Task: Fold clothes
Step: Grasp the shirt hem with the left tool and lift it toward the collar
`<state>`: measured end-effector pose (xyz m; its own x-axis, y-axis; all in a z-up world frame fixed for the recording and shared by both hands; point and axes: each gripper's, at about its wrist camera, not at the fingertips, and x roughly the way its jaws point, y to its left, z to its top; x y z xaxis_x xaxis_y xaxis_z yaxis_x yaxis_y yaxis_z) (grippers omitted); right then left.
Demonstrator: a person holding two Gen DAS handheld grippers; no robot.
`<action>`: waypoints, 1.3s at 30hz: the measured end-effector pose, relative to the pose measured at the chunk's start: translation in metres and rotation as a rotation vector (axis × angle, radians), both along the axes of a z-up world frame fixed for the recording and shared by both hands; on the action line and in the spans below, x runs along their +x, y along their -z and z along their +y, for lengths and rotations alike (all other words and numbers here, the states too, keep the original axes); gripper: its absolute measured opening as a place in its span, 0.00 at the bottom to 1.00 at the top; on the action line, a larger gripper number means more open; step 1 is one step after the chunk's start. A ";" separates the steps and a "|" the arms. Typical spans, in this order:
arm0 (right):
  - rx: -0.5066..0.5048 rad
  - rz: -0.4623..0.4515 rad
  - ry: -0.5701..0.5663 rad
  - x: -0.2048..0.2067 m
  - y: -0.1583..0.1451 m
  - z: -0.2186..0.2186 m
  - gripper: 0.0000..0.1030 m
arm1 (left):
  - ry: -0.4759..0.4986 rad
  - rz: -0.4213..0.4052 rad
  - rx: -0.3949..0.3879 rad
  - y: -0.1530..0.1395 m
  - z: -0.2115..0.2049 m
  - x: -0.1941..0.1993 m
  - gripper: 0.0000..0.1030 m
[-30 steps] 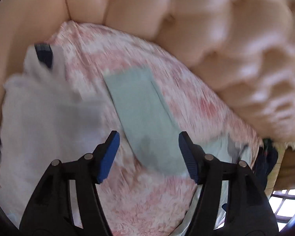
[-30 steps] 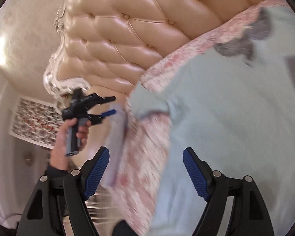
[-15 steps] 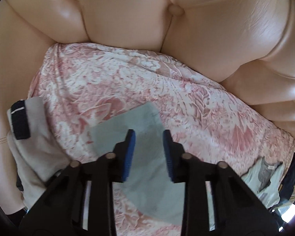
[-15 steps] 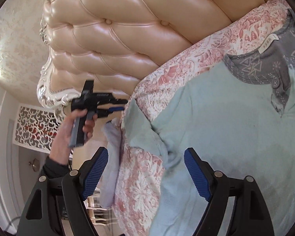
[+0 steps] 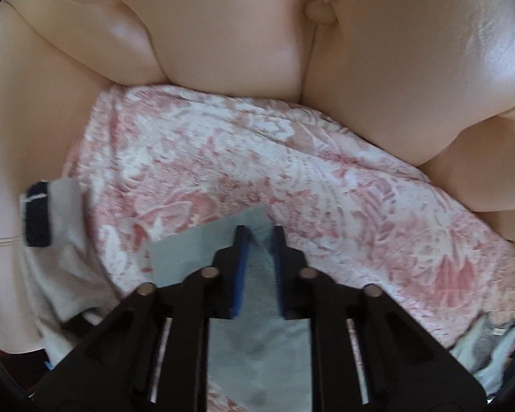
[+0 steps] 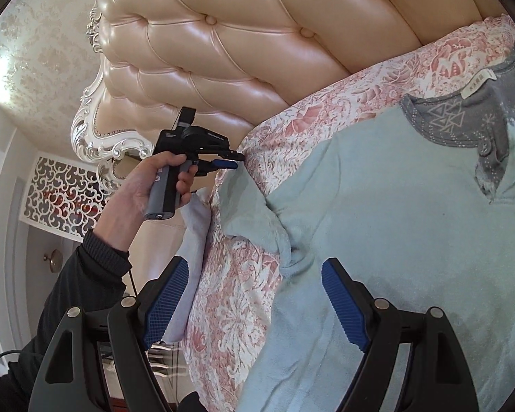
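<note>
Sleeve (image 5: pixel 202 250) pinched by left gripper (image 5: pixel 257 231) | right gripper (image 6: pixel 254 300) spread, empty | next, likely: carry sleeve right across shirt (image 6: pixel 412 226)

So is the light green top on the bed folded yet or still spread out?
Still spread: the top lies flat on the bedspread, grey neckline showing, sleeve stretched sideways between the left gripper pads.

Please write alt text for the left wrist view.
The left hand-held gripper has its blue pads nearly closed around the sleeve end of a pale green top, which lies on a pink floral bedspread below a tufted beige headboard.
</note>
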<state>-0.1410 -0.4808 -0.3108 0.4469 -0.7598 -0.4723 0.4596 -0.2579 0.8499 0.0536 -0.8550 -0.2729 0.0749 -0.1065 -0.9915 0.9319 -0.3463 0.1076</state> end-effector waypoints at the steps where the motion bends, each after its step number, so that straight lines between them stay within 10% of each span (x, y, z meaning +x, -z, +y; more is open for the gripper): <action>1: -0.002 0.001 0.000 0.000 0.000 0.000 0.79 | 0.012 0.005 -0.010 -0.008 0.001 0.001 0.13; 5: -0.014 0.007 0.014 -0.002 -0.003 -0.002 0.79 | 0.064 0.082 -0.053 -0.053 0.005 0.007 0.13; 10: -0.023 -0.016 0.072 -0.009 -0.003 -0.017 0.79 | 0.203 0.425 -0.171 -0.143 0.042 0.034 0.13; 15: -0.028 -0.057 0.086 -0.008 0.004 -0.040 0.79 | 0.221 0.488 -0.235 -0.140 0.054 0.124 0.13; 27: 0.029 -0.110 -0.026 0.042 0.032 -0.069 0.80 | 0.222 0.417 -0.199 -0.098 0.123 0.189 0.12; 34: -0.027 0.019 0.127 -0.013 -0.019 0.010 0.80 | 0.150 0.238 -0.251 -0.104 0.122 0.192 0.16; 39: 0.024 0.152 0.289 -0.095 -0.048 0.110 0.80 | 0.200 0.337 -0.332 -0.140 0.150 0.168 0.21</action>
<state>-0.2360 -0.3703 -0.2624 0.1371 -0.8329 -0.5362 0.4853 -0.4154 0.7693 0.2220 -0.7050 -0.1330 -0.2972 -0.3993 -0.8673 0.8528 -0.5196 -0.0529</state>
